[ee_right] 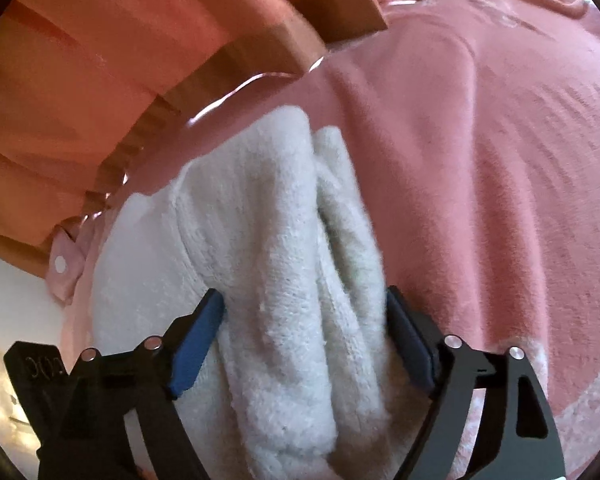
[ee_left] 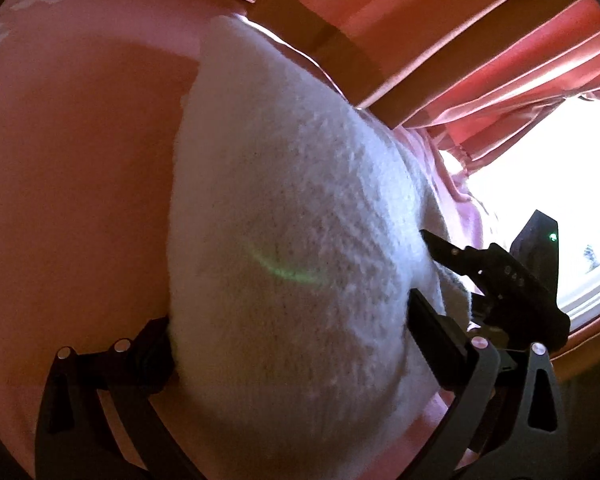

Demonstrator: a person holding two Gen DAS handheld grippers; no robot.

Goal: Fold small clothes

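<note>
Right wrist view — right hand-held gripper (ee_right: 304, 344) wide apart around white fluffy garment (ee_right: 284, 280), left hand-held gripper (ee_left: 292, 332) likewise — pink bedcover (ee_right: 480, 160) beneath

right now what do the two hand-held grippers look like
Both are black frames with angular cut-out linkage arms and round silver pins at the joints. The right hand-held gripper has flat rectangular fingers, one clearly blue. The left hand-held gripper has darker fingers. Seen from the left wrist, the right one carries a small green light. No cables, sleeves or hands show.

white fleece garment (ee_right: 284, 280) folds run off the lower frame edge.
</note>
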